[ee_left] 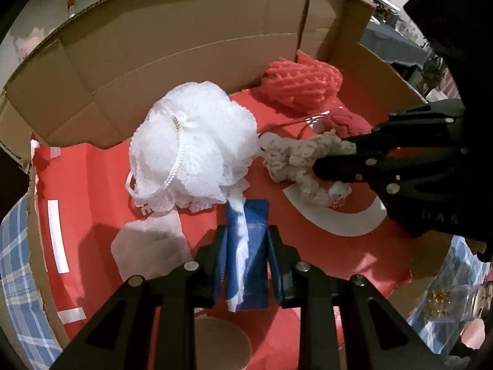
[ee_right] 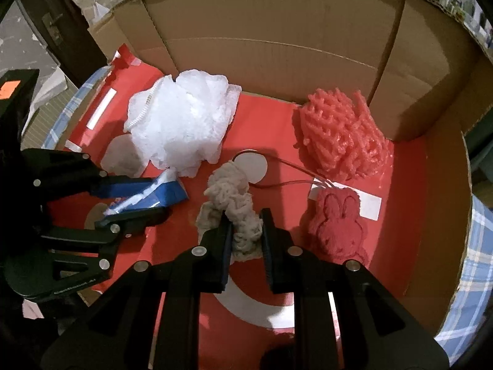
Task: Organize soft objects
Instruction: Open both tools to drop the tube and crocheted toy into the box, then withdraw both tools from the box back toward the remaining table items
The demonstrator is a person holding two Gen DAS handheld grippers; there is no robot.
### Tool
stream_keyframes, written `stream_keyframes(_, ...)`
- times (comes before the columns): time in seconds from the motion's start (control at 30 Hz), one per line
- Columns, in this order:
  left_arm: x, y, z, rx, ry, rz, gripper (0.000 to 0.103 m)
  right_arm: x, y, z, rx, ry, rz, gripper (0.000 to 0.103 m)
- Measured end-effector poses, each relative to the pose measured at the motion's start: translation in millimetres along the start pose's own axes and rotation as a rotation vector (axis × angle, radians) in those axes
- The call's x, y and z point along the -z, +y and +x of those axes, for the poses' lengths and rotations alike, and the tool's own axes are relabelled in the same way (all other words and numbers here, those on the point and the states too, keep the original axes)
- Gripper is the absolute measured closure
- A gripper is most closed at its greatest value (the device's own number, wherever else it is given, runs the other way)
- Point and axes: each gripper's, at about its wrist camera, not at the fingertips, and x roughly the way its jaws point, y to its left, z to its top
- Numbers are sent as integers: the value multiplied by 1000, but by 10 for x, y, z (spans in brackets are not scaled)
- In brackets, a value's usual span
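Inside a cardboard box (ee_left: 172, 46) with a red floor, my left gripper (ee_left: 246, 231) is shut on the trailing white mesh tail of a white bath pouf (ee_left: 191, 148), which rests on the floor just ahead. In the right wrist view the pouf (ee_right: 181, 123) sits at the back left and the left gripper (ee_right: 154, 197) comes in from the left. My right gripper (ee_right: 245, 225) is shut on a beige knitted scrunchie (ee_right: 234, 197); it also shows in the left wrist view (ee_left: 295, 160), held by the right gripper (ee_left: 332, 160).
A coral foam net (ee_right: 342, 132) lies in the back right corner. A red bunny-face cloth (ee_right: 339, 222) with a tag and cord lies right of my right gripper. Box walls (ee_right: 277, 24) rise behind and at the right. Blue plaid cloth (ee_right: 471, 277) lies under the box.
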Motion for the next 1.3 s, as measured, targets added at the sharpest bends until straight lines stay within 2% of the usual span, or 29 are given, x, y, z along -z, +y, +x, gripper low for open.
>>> stream_keyframes(0.1,8,-12,-17,-10,-13,5,63,-6,9,-18,1,-8,-1,85)
stream_keyframes(0.13,-15,-36,0,-10,-18,3,59,-9,1,-27,7,-8,3,81)
stream_keyframes(0.2,-14,-26,-19,-7,-25,-2,58,-7,2,-52,12,-16,0,74)
stream_keyframes(0.23,-12,-21,-31,-11,-25,-7,57,-6,4,-54,12,-17,3,65)
stream_keyframes(0.27,-9,-14,-45,-11,-28,-9,56,-1,-2,-68,15,-21,8,47)
stream_keyframes(0.3,-3,-7,-68,-10,-30,-9,55,1,-5,-83,19,-29,9,42)
stream_keyframes(0.5,52,-3,-207,-18,-60,-16,45,16,30,-259,56,-71,17,42)
stream_keyframes(0.57,89,-14,-308,-21,-83,-26,37,38,61,-336,64,-84,14,42)
stream_keyframes(0.63,140,-35,-461,-20,-120,-35,32,86,91,-451,66,-102,20,41)
stream_keyframes(0.73,230,-75,-705,-22,-175,-50,22,196,166,-679,82,-143,21,32)
stream_keyframes(0.87,389,-150,-1097,-20,-261,-81,12,370,280,-1052,94,-212,22,31)
stream_keyframes(0.97,531,-221,-1357,-35,-325,-104,8,496,416,-1319,101,-267,21,24)
stream_keyframes(1.2,869,-417,-1885,-58,-458,-123,3,872,747,-1876,131,-397,-10,22)
stream_keyframes(1.3,1036,-517,-2076,-64,-505,-130,1,1110,913,-2107,142,-458,-29,17)
